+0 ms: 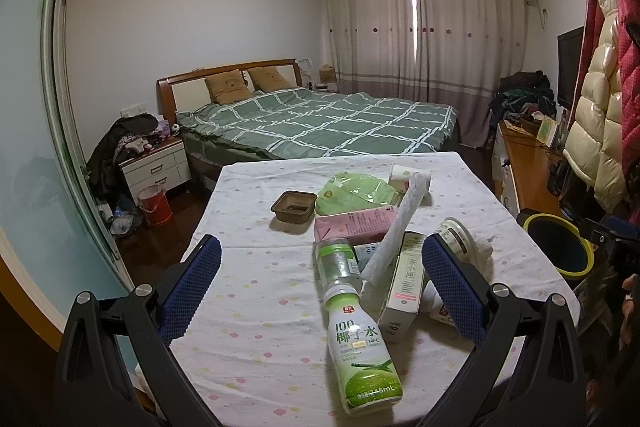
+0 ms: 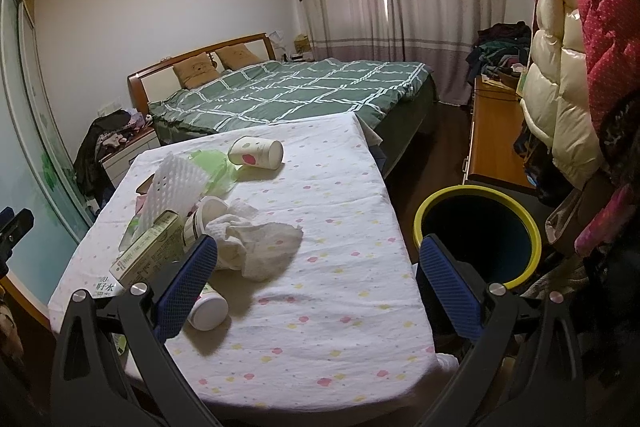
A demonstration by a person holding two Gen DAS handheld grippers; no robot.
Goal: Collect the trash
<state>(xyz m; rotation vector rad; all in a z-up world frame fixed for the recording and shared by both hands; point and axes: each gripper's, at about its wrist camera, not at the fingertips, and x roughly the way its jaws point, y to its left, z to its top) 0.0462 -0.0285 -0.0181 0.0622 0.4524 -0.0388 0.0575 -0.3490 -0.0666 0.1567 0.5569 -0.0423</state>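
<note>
Bedroom setting; trash lies heaped on a table (image 1: 248, 311) under a white cloth dotted pink and yellow.

Left gripper (image 1: 320, 291): blue-padded jaws spread wide, holding nothing, poised over the near side of the heap.

Right gripper (image 2: 316, 291): jaws likewise spread wide and empty, above the table's right edge, one finger over the cloth, the other in front of the bin.

Trash, near to far:
- coconut-water bottle (image 1: 362, 355), white and green label, on its side between the left gripper's fingers.
- clear bottle (image 1: 338, 263), green cap, lying neck to neck with the first.
- white tea carton (image 1: 402, 287), tipped against the heap.
- small white bottle (image 2: 208, 311), beside the right gripper's left finger.
- crumpled white tissue (image 2: 260, 243), touching a white tub (image 2: 204, 219) lying on its side.
- white foam net sleeve (image 1: 400, 227), propped aslant across the pile.
- pink carton (image 1: 352, 227), flat.
- brown plastic tray (image 1: 292, 207), upright, apart to the left.
- green plastic wrapper (image 1: 356, 195).
- paper cup (image 2: 256, 153), on its side, farthest out.

Surroundings: dark waste bin with yellow rim (image 2: 478, 235), on the floor just right of the table, open. Beyond, a bed with green checked quilt (image 1: 320, 123), and closed curtains (image 1: 420, 31).
</note>
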